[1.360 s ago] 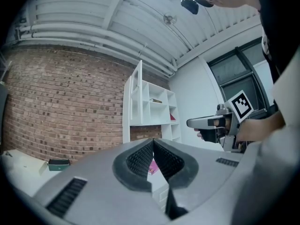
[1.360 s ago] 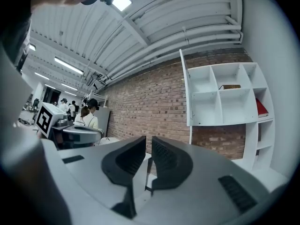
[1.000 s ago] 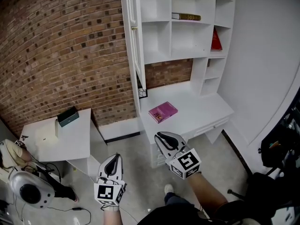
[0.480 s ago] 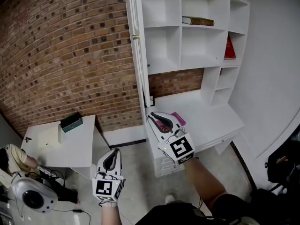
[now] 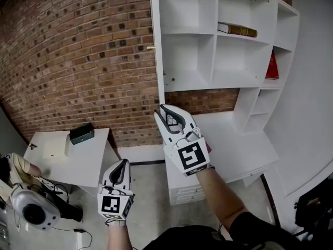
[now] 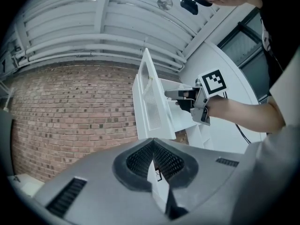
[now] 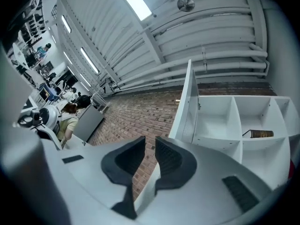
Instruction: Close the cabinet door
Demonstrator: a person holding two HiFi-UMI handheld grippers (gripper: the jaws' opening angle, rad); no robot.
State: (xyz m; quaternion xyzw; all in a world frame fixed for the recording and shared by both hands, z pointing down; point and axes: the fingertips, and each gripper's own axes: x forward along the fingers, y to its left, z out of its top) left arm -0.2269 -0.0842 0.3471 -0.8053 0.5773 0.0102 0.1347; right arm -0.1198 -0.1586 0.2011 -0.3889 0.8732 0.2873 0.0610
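Note:
The white cabinet [image 5: 218, 77] stands against the brick wall. Its door [image 5: 154, 46] is swung open and shows edge-on in the head view, with a small brass knob [image 5: 150, 48] on it. My right gripper [image 5: 165, 113] is raised just below the door's lower corner, shut and holding nothing. In the left gripper view the right gripper [image 6: 169, 93] hangs beside the door [image 6: 147, 102], on its inner side; whether it touches is unclear. The door [image 7: 185, 107] lies ahead and to the right of the right gripper's jaws. My left gripper [image 5: 119, 166] hangs lower and to the left, shut and empty.
A brown book [image 5: 237, 29] lies on an upper shelf and a red book [image 5: 271, 66] stands at the right. Below the shelves is a white desk top [image 5: 244, 150] with drawers. A low white side table [image 5: 67, 152] carries a dark box [image 5: 82, 134].
Both grippers have risen. The right one has gone up and left, from over the desk to the door's lower corner. The pink book is now behind it.

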